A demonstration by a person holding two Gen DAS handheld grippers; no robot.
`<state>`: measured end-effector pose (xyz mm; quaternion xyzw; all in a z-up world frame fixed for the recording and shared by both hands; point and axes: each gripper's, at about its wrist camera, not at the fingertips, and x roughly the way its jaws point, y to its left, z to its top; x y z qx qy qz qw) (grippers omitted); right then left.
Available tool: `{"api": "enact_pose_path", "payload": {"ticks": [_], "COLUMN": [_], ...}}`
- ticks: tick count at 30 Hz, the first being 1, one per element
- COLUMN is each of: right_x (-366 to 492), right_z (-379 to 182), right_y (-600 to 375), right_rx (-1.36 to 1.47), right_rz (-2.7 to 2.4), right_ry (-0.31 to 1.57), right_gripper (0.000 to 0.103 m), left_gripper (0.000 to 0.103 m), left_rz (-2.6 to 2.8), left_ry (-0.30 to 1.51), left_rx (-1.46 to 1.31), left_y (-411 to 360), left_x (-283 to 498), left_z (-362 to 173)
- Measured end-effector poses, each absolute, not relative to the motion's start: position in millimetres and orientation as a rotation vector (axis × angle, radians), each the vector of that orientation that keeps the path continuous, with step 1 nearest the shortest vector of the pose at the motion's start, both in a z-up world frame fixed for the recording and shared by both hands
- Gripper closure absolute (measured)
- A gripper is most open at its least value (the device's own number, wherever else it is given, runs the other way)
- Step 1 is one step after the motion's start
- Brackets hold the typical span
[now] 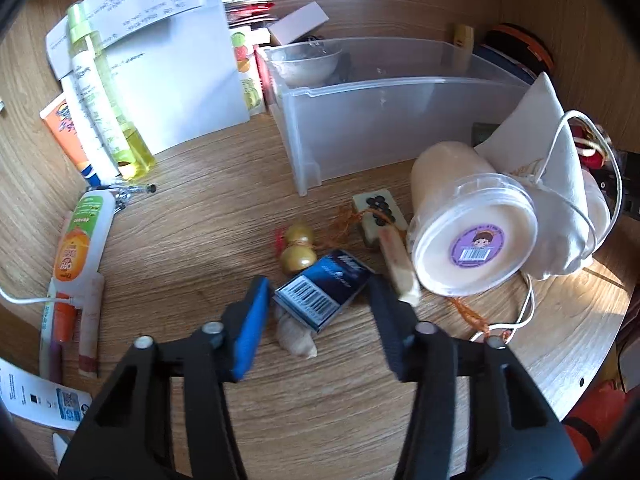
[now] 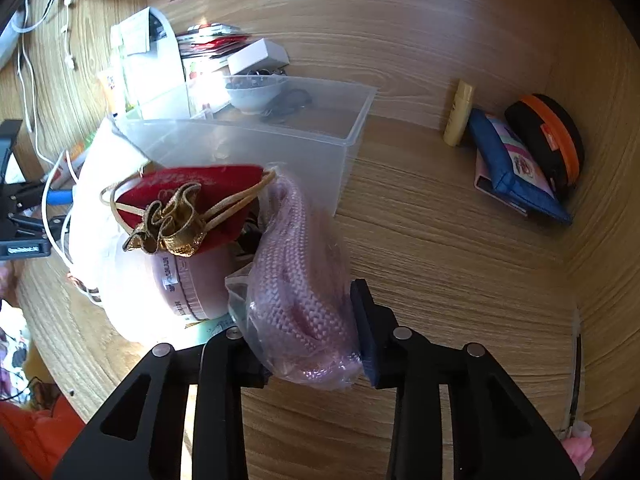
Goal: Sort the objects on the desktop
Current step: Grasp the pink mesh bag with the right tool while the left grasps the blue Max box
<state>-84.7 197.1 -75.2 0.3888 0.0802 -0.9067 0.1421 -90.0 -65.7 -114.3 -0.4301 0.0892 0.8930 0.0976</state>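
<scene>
In the left wrist view my left gripper [image 1: 318,300] is open, its fingers on either side of a small blue box with a barcode [image 1: 322,288] that lies on the wooden desk. A small gourd charm [image 1: 297,249], a shell [image 1: 295,336] and a mahjong tile [image 1: 378,212] lie close by. A clear plastic bin [image 1: 384,120] stands behind. In the right wrist view my right gripper [image 2: 304,344] is shut on a clear bag of pink rope [image 2: 304,300], held beside a red drawstring pouch [image 2: 192,204] that rests on a jar [image 2: 192,280]. The bin [image 2: 256,148] stands behind.
A lidded white tub [image 1: 472,236] and a cloth bag [image 1: 548,168] lie right of the box. Tubes, bottles [image 1: 108,108] and papers [image 1: 172,60] are at the left. In the right wrist view a blue pouch [image 2: 516,168], an orange-black case [image 2: 552,140] and a small yellow bottle [image 2: 460,114] stand against the back wall.
</scene>
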Motion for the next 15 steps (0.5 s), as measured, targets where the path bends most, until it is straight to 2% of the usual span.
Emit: {"api": "enact_pose_path", "payload": {"ticks": [5, 15], "right_x": [-82.1, -73.1], "right_z": [-72.9, -57.5], "right_y": [201.8, 210.8], "right_rx": [1.126, 1.070], "right_rz": [-2.621, -2.659], "right_ry": [0.192, 0.129], "right_gripper": [0.076, 0.078], "left_gripper": [0.071, 0.077], "left_rz": [2.626, 2.688], "left_ry": [0.258, 0.140], "left_rx": [-1.266, -1.182], "left_y": [-60.5, -73.2], "left_x": [-92.2, -83.6], "left_z": [-113.7, -97.4]}}
